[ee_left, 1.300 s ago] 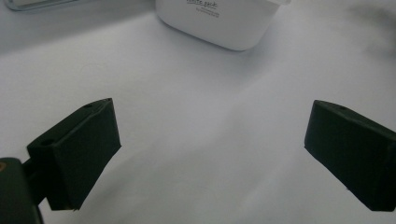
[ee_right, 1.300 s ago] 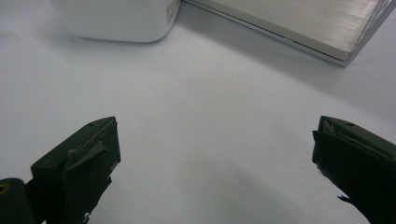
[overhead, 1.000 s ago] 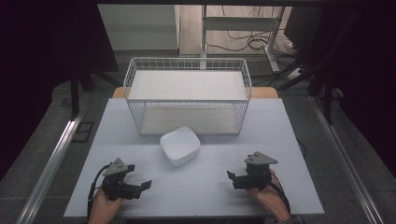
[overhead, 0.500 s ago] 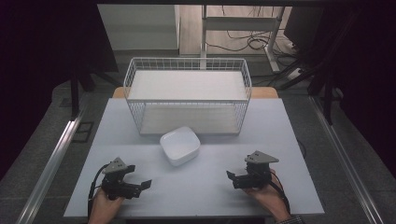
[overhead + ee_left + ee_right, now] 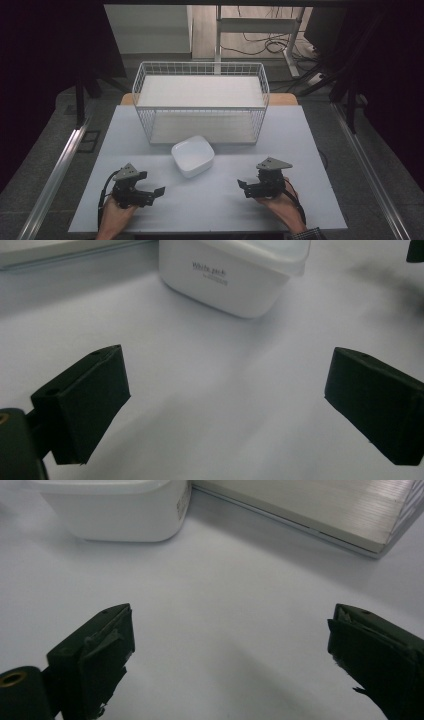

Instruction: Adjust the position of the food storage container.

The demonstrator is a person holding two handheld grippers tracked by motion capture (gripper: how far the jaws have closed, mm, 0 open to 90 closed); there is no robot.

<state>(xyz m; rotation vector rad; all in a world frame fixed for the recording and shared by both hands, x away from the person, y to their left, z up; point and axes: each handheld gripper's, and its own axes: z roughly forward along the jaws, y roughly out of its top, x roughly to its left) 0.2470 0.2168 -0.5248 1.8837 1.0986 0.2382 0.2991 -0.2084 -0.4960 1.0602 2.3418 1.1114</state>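
Observation:
A white square plastic container (image 5: 193, 155) stands on the pale table (image 5: 210, 205), just in front of a white wire basket (image 5: 200, 66). My left gripper (image 5: 156, 193) rests low at the front left, held by a hand, jaws wide apart and pointing right toward the container (image 5: 225, 280). In its own view the left gripper (image 5: 225, 405) has nothing between the jaws. My right gripper (image 5: 242, 186) sits at the front right, pointing left. Its jaws have just been closing a little, and the right gripper (image 5: 230, 655) still stands open over bare table, with the container (image 5: 115, 515) ahead.
The wire basket's pale base (image 5: 325, 510) lies beyond the container. Metal rails (image 5: 55, 170) run along both sides of the table. A desk frame and cables (image 5: 260, 45) stand on the floor behind.

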